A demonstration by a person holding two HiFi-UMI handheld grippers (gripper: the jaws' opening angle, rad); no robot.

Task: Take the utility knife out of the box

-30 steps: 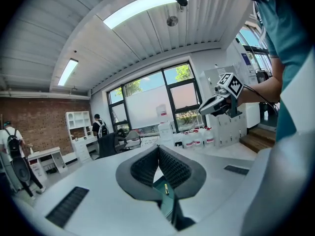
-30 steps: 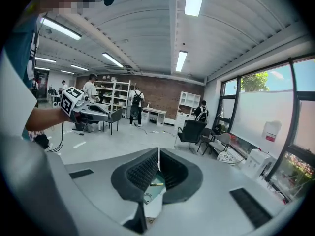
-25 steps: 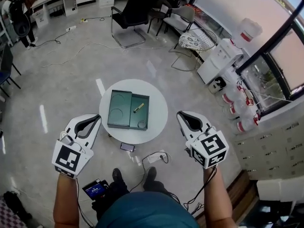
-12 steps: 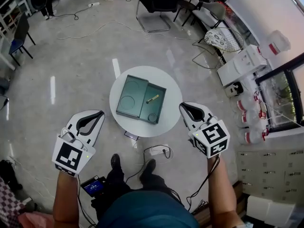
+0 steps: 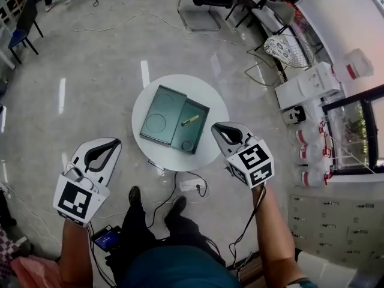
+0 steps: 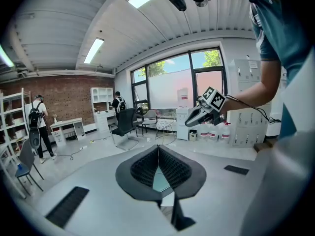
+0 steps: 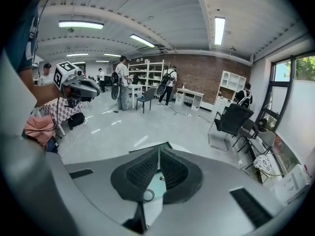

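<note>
The utility knife lies flat and slantwise on the floor of the green box, in the half nearer the right gripper. It sits just ahead of that gripper's tips and a little to their left. From the left gripper it is well apart, ahead and off to the right. Both grippers hang above the floor short of the round table. Each is clenched, pads pressed together with nothing between them.

The knife looks slim, stiff and light, probably with a smooth shell that could slide under the pads. Lying flat, it offers little height. The best hold is likely across its narrow width at mid-body, with the jaws first spread and lowered either side. Whether the blade is extended is too small to tell, so the ends are best avoided.
</note>
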